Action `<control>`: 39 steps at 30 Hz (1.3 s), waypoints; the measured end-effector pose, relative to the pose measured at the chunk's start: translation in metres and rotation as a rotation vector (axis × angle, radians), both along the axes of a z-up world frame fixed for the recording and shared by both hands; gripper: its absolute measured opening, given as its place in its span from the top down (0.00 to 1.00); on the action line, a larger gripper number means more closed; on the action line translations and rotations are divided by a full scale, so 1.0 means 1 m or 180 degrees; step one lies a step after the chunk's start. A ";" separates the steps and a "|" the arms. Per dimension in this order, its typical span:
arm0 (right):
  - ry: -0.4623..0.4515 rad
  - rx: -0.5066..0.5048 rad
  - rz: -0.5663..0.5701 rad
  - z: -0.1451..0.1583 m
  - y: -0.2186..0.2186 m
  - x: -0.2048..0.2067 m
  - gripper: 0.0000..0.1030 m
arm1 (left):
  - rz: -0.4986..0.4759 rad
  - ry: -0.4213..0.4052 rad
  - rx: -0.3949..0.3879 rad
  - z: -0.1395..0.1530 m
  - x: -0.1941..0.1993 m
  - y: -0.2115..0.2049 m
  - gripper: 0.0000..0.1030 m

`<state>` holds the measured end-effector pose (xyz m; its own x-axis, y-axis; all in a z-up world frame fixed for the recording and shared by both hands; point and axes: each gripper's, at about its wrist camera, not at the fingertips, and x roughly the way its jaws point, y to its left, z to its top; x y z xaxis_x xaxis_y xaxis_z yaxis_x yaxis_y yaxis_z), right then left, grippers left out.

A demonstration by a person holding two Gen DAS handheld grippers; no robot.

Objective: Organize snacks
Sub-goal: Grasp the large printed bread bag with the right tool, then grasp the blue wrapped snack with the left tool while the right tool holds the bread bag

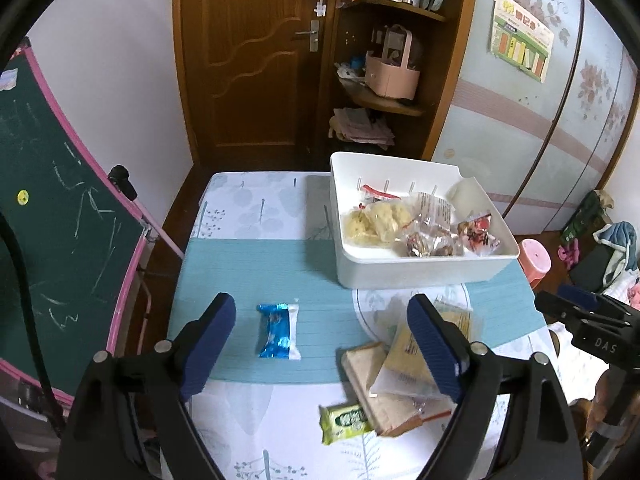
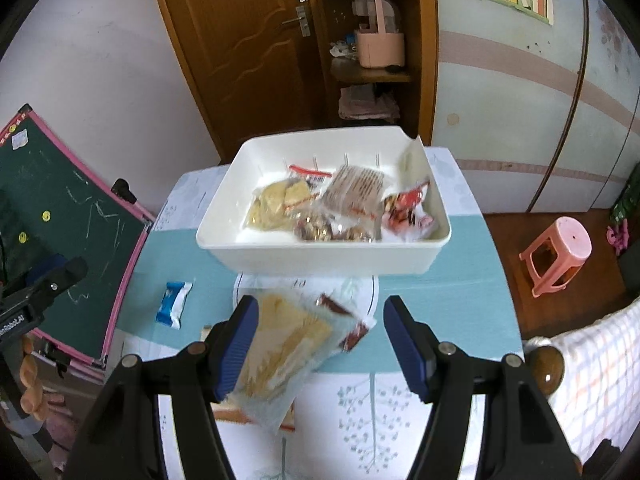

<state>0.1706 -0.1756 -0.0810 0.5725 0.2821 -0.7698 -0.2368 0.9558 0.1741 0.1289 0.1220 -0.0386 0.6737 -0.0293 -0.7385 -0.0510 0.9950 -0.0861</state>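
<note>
Left wrist view: the left gripper (image 1: 320, 344) hangs over the tabletop (image 1: 240, 264) with its blue-padded fingers (image 1: 212, 340) spread wide and nothing pinched between them. A blue snack packet (image 1: 279, 331) lies flat on the teal mat (image 1: 256, 268) in the gap between the fingers, touching neither pad. Toward the near right part of the tabletop sits a loose heap: a wrapped sandwich (image 1: 380, 392), a clear packet of yellow crackers (image 1: 408, 356) leaning over it, and a green packet (image 1: 347, 422) just beside the sandwich at the near side. A white bin (image 1: 420, 272) stands at the far right corner, holding several wrapped snacks (image 1: 404, 224). The right gripper (image 1: 576, 304) shows at the right edge of the tabletop.

Right wrist view: the right gripper (image 2: 320, 344) is held apart about halfway, empty. The clear packet of yellow crackers (image 2: 288, 344) lies below it, close against the left finger, blurred, and whether the pad touches it cannot be told. The white bin (image 2: 320, 252) sits beyond, toward the far edge, filled with wrapped snacks (image 2: 340, 204). The blue snack packet (image 2: 174, 304) rests near the left edge on the teal mat (image 2: 440, 304), where the left gripper (image 2: 48, 284) appears. A pink stool (image 2: 560, 254) stands on the floor off the right side.
</note>
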 end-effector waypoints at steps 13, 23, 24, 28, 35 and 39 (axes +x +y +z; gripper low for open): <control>0.0236 0.0300 -0.0140 -0.054 0.004 -0.021 0.37 | -0.0020 0.0232 -0.0039 -0.064 -0.011 -0.005 0.14; 0.0653 0.0602 -0.0189 -0.093 0.010 0.005 0.37 | 0.0160 0.0531 -0.0159 -0.108 0.022 0.013 0.14; 0.0685 0.0621 -0.0184 -0.097 0.011 0.008 0.37 | 0.0173 0.0559 -0.0162 -0.112 0.026 0.014 0.14; 0.0835 0.0649 -0.0128 -0.114 0.020 0.017 0.37 | 0.0249 0.0667 -0.0155 -0.129 0.044 0.020 0.14; 0.0970 0.0668 -0.0012 -0.133 0.034 0.024 0.37 | 0.0532 0.0853 -0.0245 -0.158 0.071 0.045 0.14; 0.0933 0.0730 0.0002 -0.137 0.034 0.026 0.37 | 0.0596 0.1028 -0.0315 -0.179 0.083 0.052 0.17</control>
<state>0.1963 -0.1421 -0.2179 0.3370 0.4665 -0.8178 -0.1458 0.8840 0.4442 0.2123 0.1737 -0.2180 0.4072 -0.0096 -0.9133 -0.2712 0.9536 -0.1310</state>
